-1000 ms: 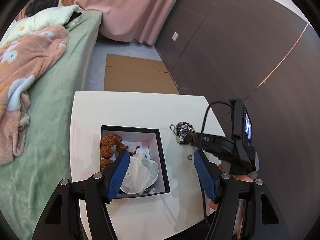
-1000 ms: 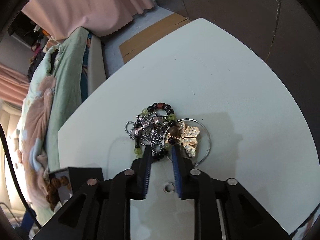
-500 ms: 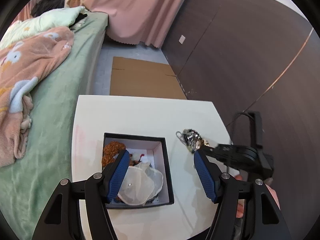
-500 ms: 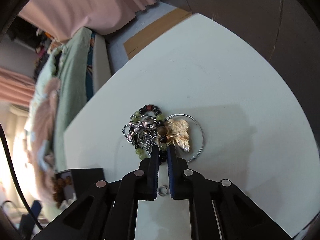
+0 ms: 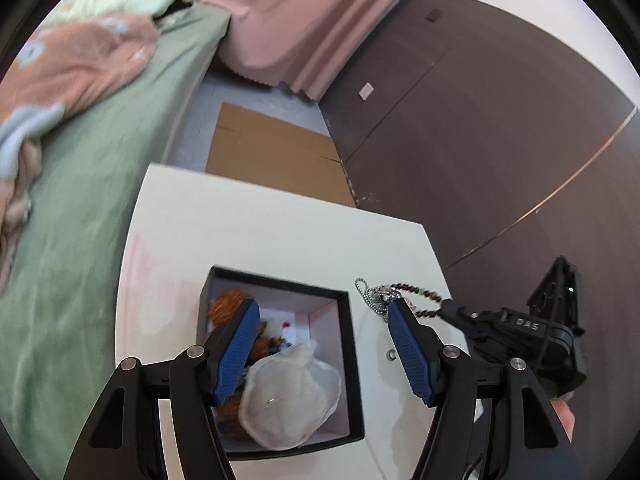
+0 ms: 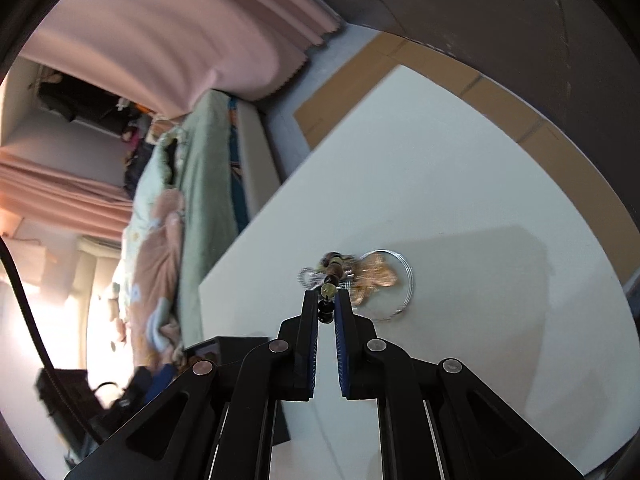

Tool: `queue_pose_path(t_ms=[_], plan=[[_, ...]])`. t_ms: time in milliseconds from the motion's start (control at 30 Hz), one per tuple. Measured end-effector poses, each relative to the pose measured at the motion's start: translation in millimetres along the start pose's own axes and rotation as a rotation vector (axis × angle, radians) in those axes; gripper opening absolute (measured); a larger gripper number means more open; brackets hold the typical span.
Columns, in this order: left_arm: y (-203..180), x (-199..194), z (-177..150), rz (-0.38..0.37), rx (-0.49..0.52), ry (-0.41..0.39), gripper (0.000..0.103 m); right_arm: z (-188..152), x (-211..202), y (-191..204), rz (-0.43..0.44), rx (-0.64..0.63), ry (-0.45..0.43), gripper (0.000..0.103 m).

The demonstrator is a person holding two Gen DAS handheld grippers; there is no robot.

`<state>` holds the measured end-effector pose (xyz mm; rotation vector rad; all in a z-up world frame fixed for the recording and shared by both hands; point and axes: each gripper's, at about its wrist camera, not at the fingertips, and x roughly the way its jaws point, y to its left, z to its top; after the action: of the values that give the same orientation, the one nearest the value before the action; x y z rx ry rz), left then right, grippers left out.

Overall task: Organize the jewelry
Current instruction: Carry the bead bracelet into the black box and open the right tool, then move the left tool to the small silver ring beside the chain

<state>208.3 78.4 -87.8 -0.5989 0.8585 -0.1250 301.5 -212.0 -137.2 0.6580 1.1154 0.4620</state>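
My right gripper [image 6: 327,301] is shut on a beaded bracelet [image 6: 331,276] of dark and green beads and lifts it off the white table [image 6: 460,168]. A gold leaf brooch [image 6: 374,274], a thin silver ring hoop [image 6: 406,280] and a ball chain [image 6: 306,276] lie under it. In the left wrist view the bracelet [image 5: 416,296] stretches from the right gripper [image 5: 450,312] to the chain [image 5: 366,294]. My left gripper [image 5: 324,344] is open and empty above a black open box [image 5: 352,360] that holds a brown bead bracelet [image 5: 226,306] and a white pouch [image 5: 288,396].
A small metal ring [image 5: 391,355] lies on the table right of the box. A green bed [image 5: 80,184] with a pink blanket runs along the left. Flat cardboard [image 5: 272,152] lies on the floor beyond the table, by a dark wall [image 5: 500,128].
My right gripper closed on the beaded bracelet and raised it, pulling it away from the heap. My left gripper drew back and tilted a little; it stays open over the box.
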Motion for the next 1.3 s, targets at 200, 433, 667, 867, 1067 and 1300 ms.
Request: queue_pose_path(t_ms=[200, 433, 667, 867, 1067, 1300], plan=[[0, -20, 1, 0.034, 0.042, -0.048, 0.068, -6, -21, 34, 0.083, -0.091, -0.092, 0.01], [10, -47, -1, 0.003, 0.005, -0.106, 0.08, -23, -34, 65, 0.192, -0.144, -0.148, 0.01], [19, -66, -4, 0.003, -0.025, -0.143, 0.085, -47, -34, 97, 0.314, -0.217, -0.132, 0.01], [19, -73, -10, 0.009, -0.027, -0.154, 0.085, -73, -16, 124, 0.365, -0.29, -0.06, 0.01], [17, -74, -12, 0.024, -0.023, -0.162, 0.085, -79, 7, 116, 0.263, -0.263, 0.041, 0.061], [7, -66, -14, 0.03, -0.01, -0.165, 0.085, -63, -25, 79, 0.208, -0.199, -0.049, 0.063]])
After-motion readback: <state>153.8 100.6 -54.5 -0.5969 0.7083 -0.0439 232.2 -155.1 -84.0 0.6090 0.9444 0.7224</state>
